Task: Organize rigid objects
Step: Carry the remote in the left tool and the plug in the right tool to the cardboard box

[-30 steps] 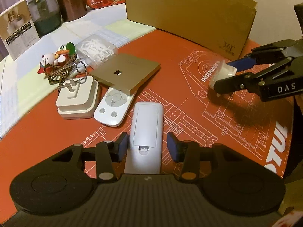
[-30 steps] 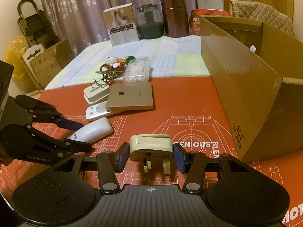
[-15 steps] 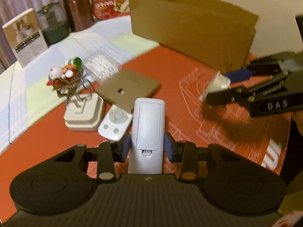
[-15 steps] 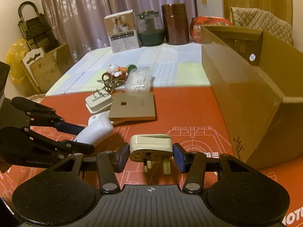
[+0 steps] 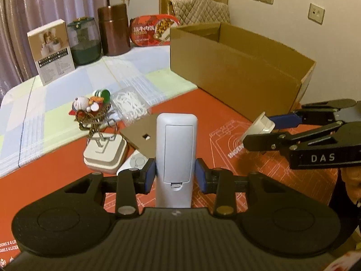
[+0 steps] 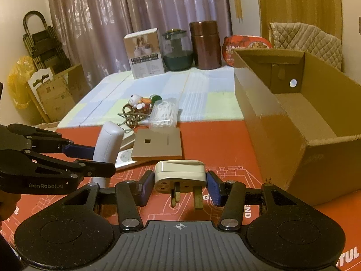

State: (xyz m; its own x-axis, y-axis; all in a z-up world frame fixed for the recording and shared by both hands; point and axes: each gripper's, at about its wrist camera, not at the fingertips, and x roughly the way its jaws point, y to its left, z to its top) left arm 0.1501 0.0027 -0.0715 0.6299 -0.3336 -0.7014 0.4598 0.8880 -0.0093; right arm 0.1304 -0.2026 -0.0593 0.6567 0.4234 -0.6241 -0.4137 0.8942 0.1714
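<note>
Where remote (image 5: 176, 151) overlaps, round controller (image 5: 133, 163) half-hidden.

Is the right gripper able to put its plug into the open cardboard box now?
Probably yes. The right gripper grips the plug, and the cardboard box stands open beside it. Nothing lies between them on the red mat.

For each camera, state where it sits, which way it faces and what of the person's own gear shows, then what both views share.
Left wrist: on the left gripper, facing down over the red mat toward the cardboard box; its fingers clamp a grey remote; the right gripper enters from the right.
Right wrist: on the right gripper, facing the curtains; it clamps a white plug; the left gripper enters from the left.
Shared: box, remote, plug, tan square plate.
</note>
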